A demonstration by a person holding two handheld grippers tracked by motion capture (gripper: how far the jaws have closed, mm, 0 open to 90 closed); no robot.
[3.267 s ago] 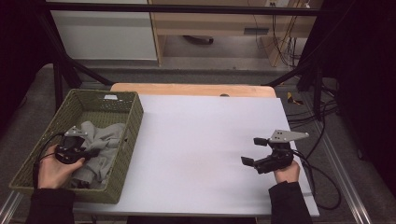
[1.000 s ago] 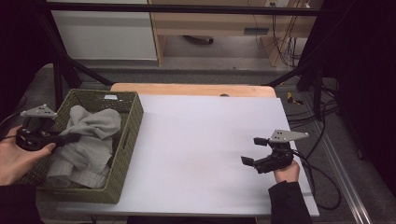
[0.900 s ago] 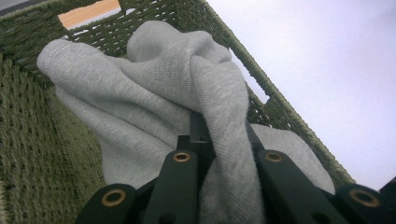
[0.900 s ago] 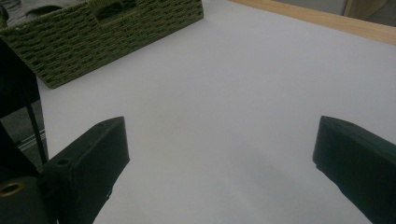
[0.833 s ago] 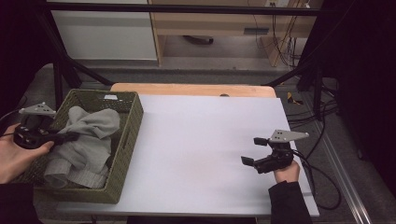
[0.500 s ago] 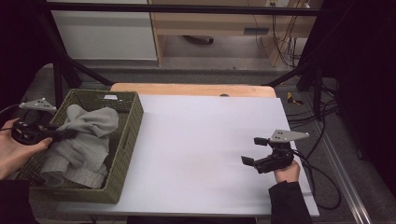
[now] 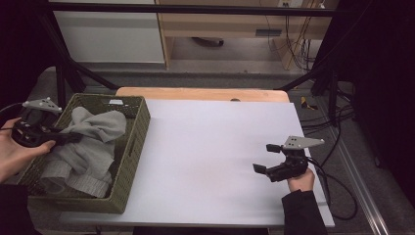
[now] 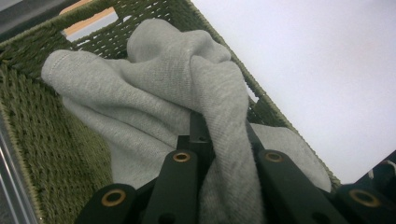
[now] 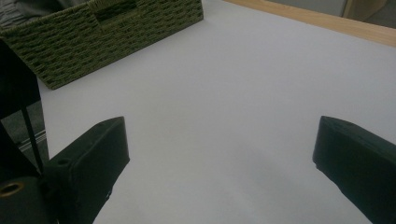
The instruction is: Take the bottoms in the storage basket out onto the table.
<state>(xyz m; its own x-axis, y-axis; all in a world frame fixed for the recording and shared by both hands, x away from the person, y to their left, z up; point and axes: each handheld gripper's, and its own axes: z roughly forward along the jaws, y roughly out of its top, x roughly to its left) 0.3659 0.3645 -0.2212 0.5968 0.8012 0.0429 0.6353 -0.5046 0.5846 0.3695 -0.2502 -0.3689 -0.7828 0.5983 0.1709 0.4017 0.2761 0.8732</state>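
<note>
Grey cloth (image 8: 187, 107) | pinched in left claw (image 7: 73, 138), above basket (image 7: 134, 147) | right claw (image 7: 268, 157) wide, empty

One woven green basket (image 7: 128, 161) sits at the left end of the one white surface (image 7: 215, 147), and one grey cloth (image 7: 90, 147) lies heaped inside that basket. Two tools are counted: the left tool (image 7: 68, 138) at the basket's left rim, and the right tool (image 7: 266, 158) well to the basket's right
</note>
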